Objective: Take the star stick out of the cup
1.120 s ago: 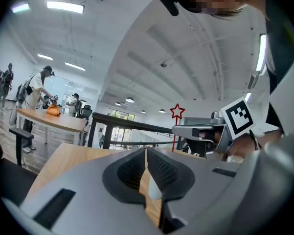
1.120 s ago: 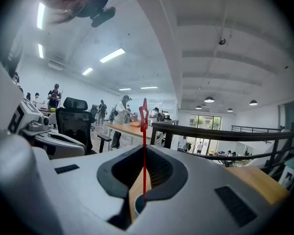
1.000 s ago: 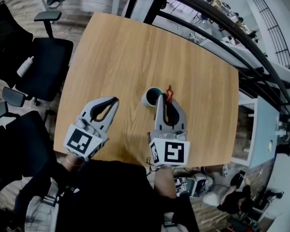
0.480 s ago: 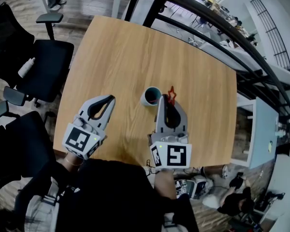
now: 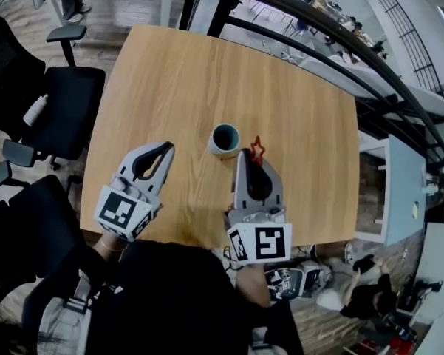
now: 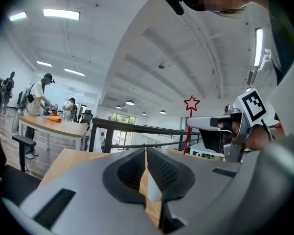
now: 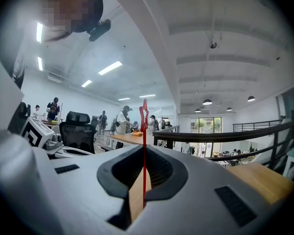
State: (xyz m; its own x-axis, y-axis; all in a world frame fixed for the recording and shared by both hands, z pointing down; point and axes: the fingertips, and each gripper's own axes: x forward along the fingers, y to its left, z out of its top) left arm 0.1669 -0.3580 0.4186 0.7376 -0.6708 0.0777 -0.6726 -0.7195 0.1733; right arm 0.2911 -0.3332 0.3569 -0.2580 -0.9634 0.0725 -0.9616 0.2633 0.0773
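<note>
A white cup with a teal inside stands upright near the middle of the wooden table. Just right of it and nearer to me, my right gripper is shut on the red star stick. The stick stands upright between the jaws, clear of the cup. In the right gripper view the star stick runs up from my right gripper, and no cup shows. My left gripper is shut on nothing, left of the cup. The left gripper view shows the star stick raised at the right.
Black office chairs stand beyond the table's left edge. A dark railing runs along the far right side. The table's near edge lies just under both grippers. People stand at a distant desk.
My right gripper, with the star stick in it, has drawn slightly away from the cup toward me. The left gripper has barely moved.
</note>
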